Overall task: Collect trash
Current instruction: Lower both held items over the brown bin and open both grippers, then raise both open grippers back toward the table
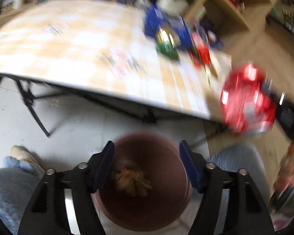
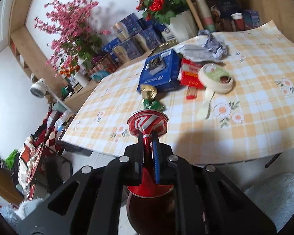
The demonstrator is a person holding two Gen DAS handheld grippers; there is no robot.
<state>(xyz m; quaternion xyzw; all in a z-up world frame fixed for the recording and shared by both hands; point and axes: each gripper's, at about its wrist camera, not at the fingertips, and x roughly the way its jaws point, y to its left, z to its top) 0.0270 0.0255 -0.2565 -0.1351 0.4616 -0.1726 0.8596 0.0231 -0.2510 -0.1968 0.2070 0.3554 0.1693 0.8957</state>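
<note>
My left gripper [image 1: 147, 148] hangs open above a brown bin [image 1: 172, 211] on the floor, with nothing between its blue pads. A crumpled tan wrapper [image 1: 132, 182] lies inside the bin. My right gripper [image 2: 147, 136] is shut on a crushed red can [image 2: 147, 124], squeezed flat in the middle, just off the table's near edge. The bin [image 2: 151, 213] shows dark below the can. In the blurred left wrist view the can [image 1: 247, 99] hangs at the right, past the table corner. A green and gold wrapper [image 2: 150, 98] lies on the checked tablecloth [image 2: 254, 107].
On the table lie a blue box [image 2: 159, 72], a red packet [image 2: 190, 74], a white round tub [image 2: 215, 76] and crumpled paper [image 2: 203, 49]. Flower pots and boxes stand behind. A person's fluffy grey-blue knees [image 1: 7, 192] and a slipper [image 1: 23, 154] flank the bin. Black table legs [image 1: 33, 109] stand left.
</note>
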